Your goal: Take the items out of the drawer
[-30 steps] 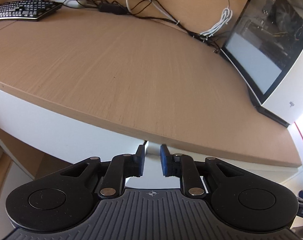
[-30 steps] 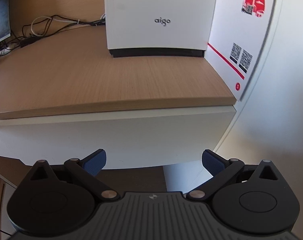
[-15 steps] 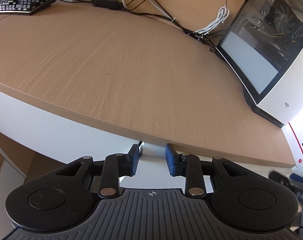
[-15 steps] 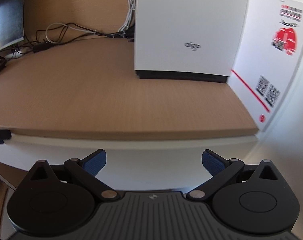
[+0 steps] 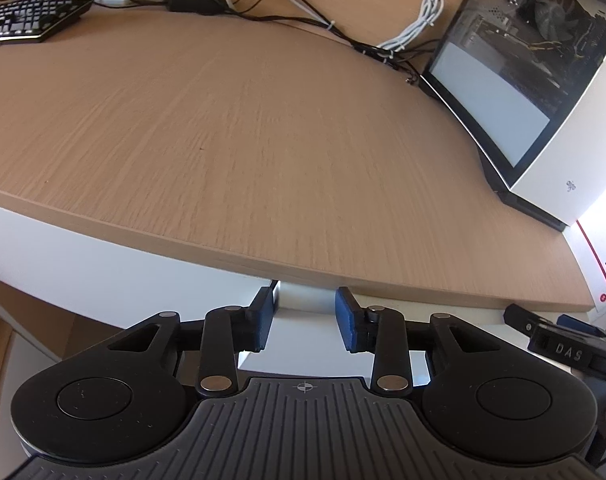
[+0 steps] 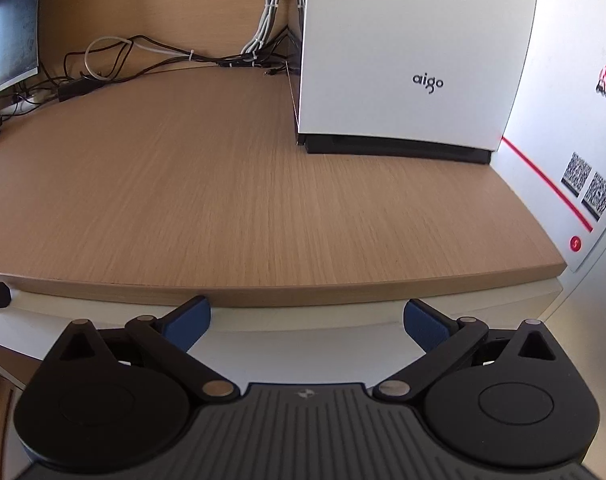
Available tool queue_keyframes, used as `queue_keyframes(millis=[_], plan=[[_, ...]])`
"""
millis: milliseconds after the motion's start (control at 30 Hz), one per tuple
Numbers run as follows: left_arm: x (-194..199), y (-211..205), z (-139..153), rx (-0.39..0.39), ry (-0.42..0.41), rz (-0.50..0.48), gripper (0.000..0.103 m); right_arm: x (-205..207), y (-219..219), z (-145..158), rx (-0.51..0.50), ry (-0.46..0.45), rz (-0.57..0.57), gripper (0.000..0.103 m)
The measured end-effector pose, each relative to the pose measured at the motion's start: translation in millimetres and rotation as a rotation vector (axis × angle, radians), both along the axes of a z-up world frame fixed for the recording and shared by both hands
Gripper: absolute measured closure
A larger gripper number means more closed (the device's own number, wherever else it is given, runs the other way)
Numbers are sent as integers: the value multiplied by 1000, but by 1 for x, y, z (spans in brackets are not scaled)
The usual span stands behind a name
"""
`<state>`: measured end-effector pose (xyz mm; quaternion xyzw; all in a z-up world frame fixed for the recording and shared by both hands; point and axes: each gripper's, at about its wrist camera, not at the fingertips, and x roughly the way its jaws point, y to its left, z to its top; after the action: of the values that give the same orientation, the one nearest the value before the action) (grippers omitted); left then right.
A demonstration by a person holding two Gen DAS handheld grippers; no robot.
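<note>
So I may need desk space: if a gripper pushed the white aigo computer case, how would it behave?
The white aigo computer case looks tall and boxy on a narrow black base, so a high push might tip it. It probably feels heavy and stiff. Cables beside it, possibly plugged in behind, could tug back.

What I can count from my two tongs

One wooden tabletop (image 5: 231,128), one black keyboard (image 5: 27,20), one white computer case (image 6: 407,52) with a single glass side panel (image 5: 515,64). I make out two white cable bundles (image 6: 263,20), one black adapter brick (image 5: 195,2), one monitor (image 6: 7,32), and two QR codes (image 6: 587,184) on the wall sheet. The loose black cables (image 6: 151,64) are too tangled to count.
</note>
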<state>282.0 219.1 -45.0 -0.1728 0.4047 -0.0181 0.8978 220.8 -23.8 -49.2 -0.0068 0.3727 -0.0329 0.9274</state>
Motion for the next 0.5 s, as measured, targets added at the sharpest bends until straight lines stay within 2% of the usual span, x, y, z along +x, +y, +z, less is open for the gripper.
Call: queue_keyframes(millis=[100, 267, 500], plan=[[0, 2, -1, -10, 1, -11, 66, 4, -6, 0, 42, 31, -5, 1], [-1, 1, 0, -6, 3, -24, 66, 3, -1, 1, 4, 37, 11, 1], [-6, 0, 1, 4, 5, -40, 66, -2, -3, 0, 23, 39, 1, 1]])
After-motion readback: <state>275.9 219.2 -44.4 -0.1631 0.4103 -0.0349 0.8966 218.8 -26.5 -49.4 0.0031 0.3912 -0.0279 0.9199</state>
